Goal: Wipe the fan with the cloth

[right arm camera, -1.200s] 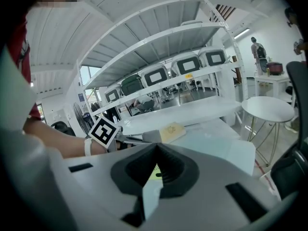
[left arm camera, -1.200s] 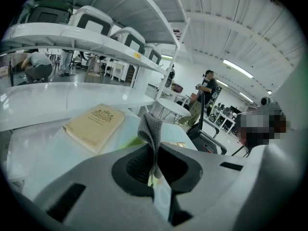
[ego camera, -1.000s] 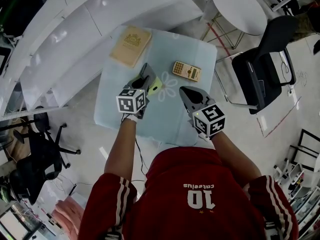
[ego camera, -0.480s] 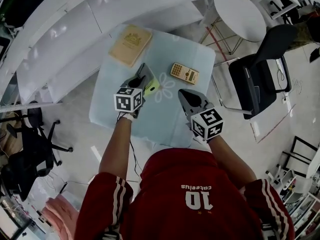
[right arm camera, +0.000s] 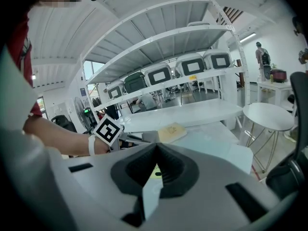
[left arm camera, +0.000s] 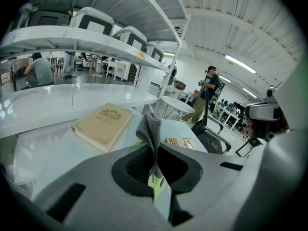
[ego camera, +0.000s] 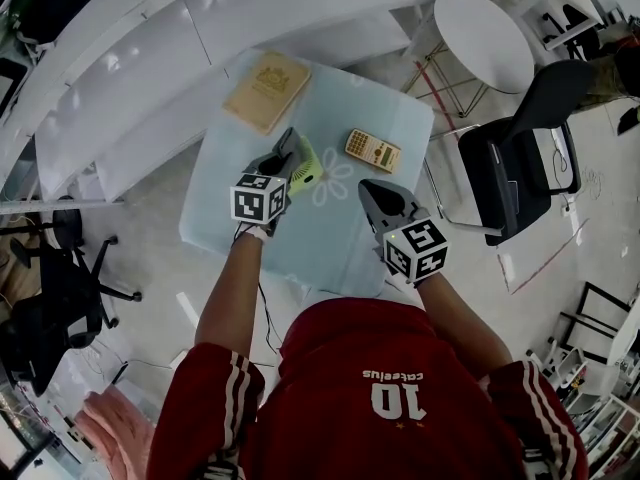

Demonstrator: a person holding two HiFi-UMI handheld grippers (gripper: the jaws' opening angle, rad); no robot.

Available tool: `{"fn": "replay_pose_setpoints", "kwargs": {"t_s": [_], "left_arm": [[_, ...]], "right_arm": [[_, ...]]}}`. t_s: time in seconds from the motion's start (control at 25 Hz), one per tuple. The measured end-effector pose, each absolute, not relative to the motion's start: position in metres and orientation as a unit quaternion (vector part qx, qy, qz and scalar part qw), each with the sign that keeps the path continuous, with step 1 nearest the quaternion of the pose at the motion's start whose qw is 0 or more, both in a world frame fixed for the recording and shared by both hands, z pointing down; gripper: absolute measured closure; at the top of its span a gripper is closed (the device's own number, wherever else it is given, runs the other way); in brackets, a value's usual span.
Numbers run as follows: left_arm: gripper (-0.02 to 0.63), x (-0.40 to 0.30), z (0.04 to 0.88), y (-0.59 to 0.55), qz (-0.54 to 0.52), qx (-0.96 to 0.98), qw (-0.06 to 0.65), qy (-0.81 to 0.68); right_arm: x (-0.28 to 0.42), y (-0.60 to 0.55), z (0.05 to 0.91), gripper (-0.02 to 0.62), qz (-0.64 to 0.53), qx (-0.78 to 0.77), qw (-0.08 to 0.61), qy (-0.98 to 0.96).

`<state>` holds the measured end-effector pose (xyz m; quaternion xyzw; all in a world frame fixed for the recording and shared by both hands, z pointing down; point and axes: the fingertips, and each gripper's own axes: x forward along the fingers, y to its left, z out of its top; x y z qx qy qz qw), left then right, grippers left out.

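The wiping step looks to be in hand, or just about to start. The left claw (left arm camera: 154, 151) is clenched on a fold of the grey cloth (left arm camera: 150, 127), which stands up out of the closed tips. In the head view that claw sits at the left edge of the small yellow-green fan (ego camera: 307, 174), lying near the middle of the pale bench (ego camera: 330, 240). A strip of the same yellow-green shows just under the cloth in the left gripper view, so the two are very close (whether they actually touch, I cannot tell). The right claw (right arm camera: 156, 146) is closed on nothing and hangs over the bench a little right of the fan, apart from it. My judgement is that the next move calls for dragging the cloth across the fan's body. Since the fan looks light enough to skid, the right claw may need to open and steady it first. Around it, a tan book (ego camera: 264, 90) lies toward the upper left of the bench and a calculator (ego camera: 372, 150) lies just up and right of the fan. The calculator is the nearer of the two and could be nudged by a wide stroke. White shelving (ego camera: 150, 78) runs along the upper left of the frame. A round white table (ego camera: 485, 23) and a black chair (ego camera: 520, 158) stand off to the right, well clear of the work.
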<state>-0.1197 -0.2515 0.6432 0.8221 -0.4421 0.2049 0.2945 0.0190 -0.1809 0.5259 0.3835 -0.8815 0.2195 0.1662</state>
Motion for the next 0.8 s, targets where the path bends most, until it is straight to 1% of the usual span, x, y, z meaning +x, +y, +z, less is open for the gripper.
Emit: {"fn": "replay_pose_setpoints", "kwargs": {"t_s": [0.8], "left_arm": [[0.580, -0.143, 0.643, -0.234, 0.211, 0.815, 0.290, -0.454]], "right_arm": [[0.006, -0.170, 0.518, 0.592, 0.208, 0.374, 0.168, -0.888]]}}
